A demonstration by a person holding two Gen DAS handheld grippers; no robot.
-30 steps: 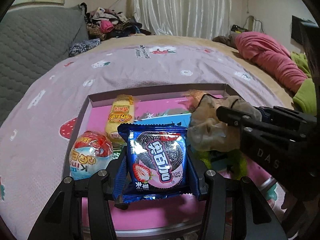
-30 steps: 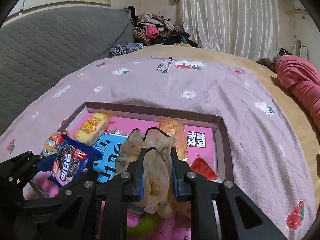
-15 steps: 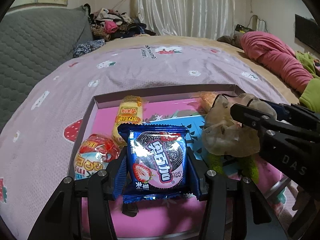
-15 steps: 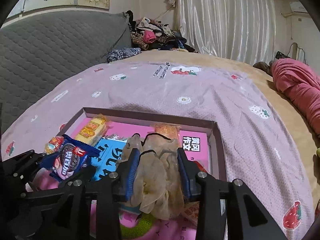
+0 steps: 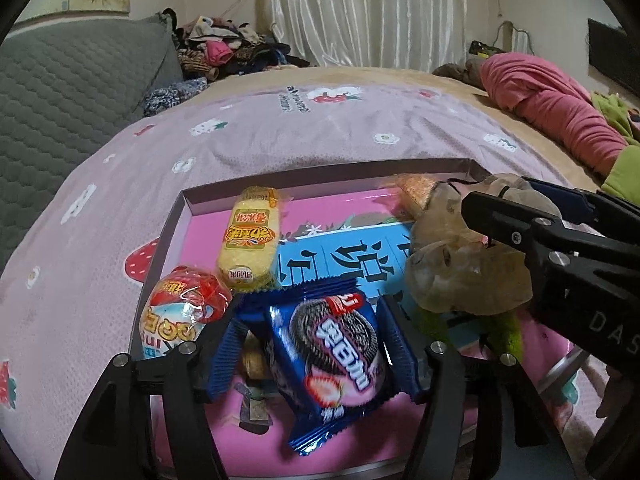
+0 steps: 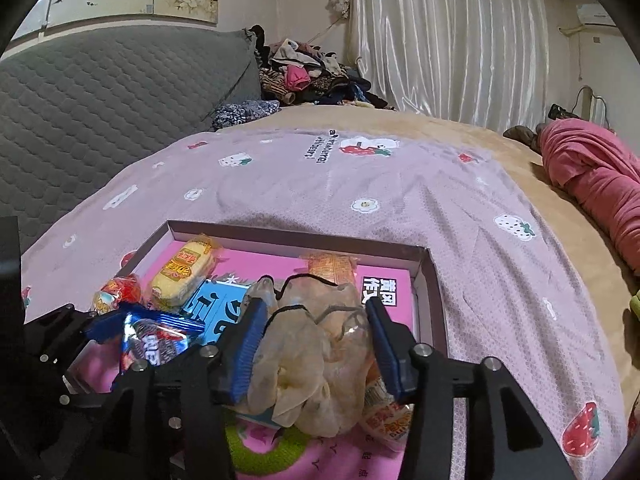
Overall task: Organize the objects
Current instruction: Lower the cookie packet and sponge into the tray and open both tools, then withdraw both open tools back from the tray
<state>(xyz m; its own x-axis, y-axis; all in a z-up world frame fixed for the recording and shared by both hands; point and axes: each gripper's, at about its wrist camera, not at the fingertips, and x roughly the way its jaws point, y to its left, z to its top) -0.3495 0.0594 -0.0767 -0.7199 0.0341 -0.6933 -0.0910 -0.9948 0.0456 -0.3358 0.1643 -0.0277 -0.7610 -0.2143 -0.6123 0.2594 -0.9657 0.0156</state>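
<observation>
Snacks and fabric crowd a shallow box (image 5: 182, 216) lying on a bed's pink strawberry-print sheet (image 6: 360, 184). Left tool (image 5: 316, 344) stands partly spread, its jaws having just been opening; the blue cookie packet (image 5: 332, 348) sits tilted between the blue pads, which no longer press on it, its lower end on the pink book in the box. Right tool (image 6: 316, 344) has likewise just been opening, and the crumpled beige cloth bag (image 6: 312, 368) lies loose between its jaws over a blue booklet (image 5: 344, 256) and a green ring (image 6: 260, 452). Beside the packet, a yellow wrapped cake (image 5: 250, 248) and a red-topped snack cup (image 5: 180, 312) rest along the box's left side.
</observation>
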